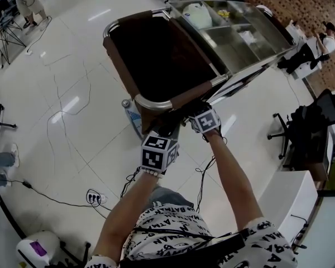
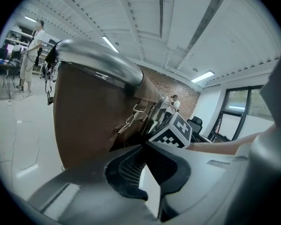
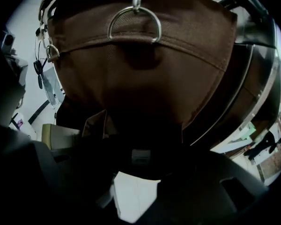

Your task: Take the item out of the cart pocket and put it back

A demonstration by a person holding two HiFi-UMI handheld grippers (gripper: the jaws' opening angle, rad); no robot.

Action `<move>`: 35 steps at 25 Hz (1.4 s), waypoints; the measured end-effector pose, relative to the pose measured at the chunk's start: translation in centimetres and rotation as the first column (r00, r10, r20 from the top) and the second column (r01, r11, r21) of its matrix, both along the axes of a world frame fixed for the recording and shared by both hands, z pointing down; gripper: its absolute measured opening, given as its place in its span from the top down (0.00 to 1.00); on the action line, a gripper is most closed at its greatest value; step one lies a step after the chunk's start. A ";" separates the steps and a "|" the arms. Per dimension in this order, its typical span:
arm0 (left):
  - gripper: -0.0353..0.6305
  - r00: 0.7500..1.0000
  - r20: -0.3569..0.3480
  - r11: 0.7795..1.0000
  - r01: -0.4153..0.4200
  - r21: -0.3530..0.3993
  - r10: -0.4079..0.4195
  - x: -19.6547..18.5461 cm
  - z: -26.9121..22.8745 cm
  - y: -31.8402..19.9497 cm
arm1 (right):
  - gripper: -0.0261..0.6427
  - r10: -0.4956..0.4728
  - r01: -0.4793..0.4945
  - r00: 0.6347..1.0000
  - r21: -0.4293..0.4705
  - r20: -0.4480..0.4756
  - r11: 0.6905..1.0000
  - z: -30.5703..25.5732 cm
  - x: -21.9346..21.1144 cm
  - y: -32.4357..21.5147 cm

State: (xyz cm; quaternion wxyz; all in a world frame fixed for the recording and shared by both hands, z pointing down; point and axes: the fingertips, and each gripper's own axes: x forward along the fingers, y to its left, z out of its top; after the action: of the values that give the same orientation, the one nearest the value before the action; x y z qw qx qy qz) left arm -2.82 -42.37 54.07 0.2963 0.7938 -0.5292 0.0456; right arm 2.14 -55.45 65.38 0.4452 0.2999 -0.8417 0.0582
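The cart (image 1: 156, 102) has a steel rail around a brown fabric bag. Both my grippers are at its near end. In the head view the left gripper (image 1: 166, 133) shows mostly as its marker cube, just short of the rail. Its dark pads (image 2: 131, 165) meet at the tips with nothing between them. The right gripper (image 1: 197, 109) reaches under the rail against the brown end panel. In the right gripper view its jaws (image 3: 138, 168) stand open in deep shadow at the dark mouth of the brown pocket (image 3: 140, 78), below a steel D-ring (image 3: 133, 20). No item shows clearly in there.
Steel trays (image 1: 240, 35) with a pale bag (image 1: 198, 14) top the cart's far end. A small blue-white pack (image 1: 131, 115) stands on the floor by the cart. A power strip (image 1: 94, 197) and cables lie lower left. An office chair (image 1: 304, 130) and a white desk (image 1: 290, 200) stand to the right.
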 end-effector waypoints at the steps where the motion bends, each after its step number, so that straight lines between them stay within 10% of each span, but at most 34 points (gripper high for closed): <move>1: 0.95 1.000 -0.001 1.000 -0.002 -0.004 0.002 0.1 0.1 0.0 | 0.67 0.000 0.000 1.000 -0.001 -0.008 1.000 0.2 0.1 -0.1; 16: 0.95 1.000 0.001 1.000 0.002 -0.029 -0.002 -0.5 1.2 0.2 | 0.69 -0.138 0.125 0.978 -0.092 -0.159 0.988 2.7 -2.3 -1.1; 35: 0.95 0.999 0.030 1.000 -0.029 0.001 0.029 -0.7 -0.5 0.9 | 0.74 -0.043 0.040 0.992 -0.023 -0.117 0.999 -1.8 0.1 0.5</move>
State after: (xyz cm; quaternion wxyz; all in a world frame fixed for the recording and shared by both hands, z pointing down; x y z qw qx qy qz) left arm -3.57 -41.48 53.55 0.2869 0.8009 -0.5221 0.0615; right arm 2.24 -54.93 63.56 0.4983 0.2806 -0.8194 0.0399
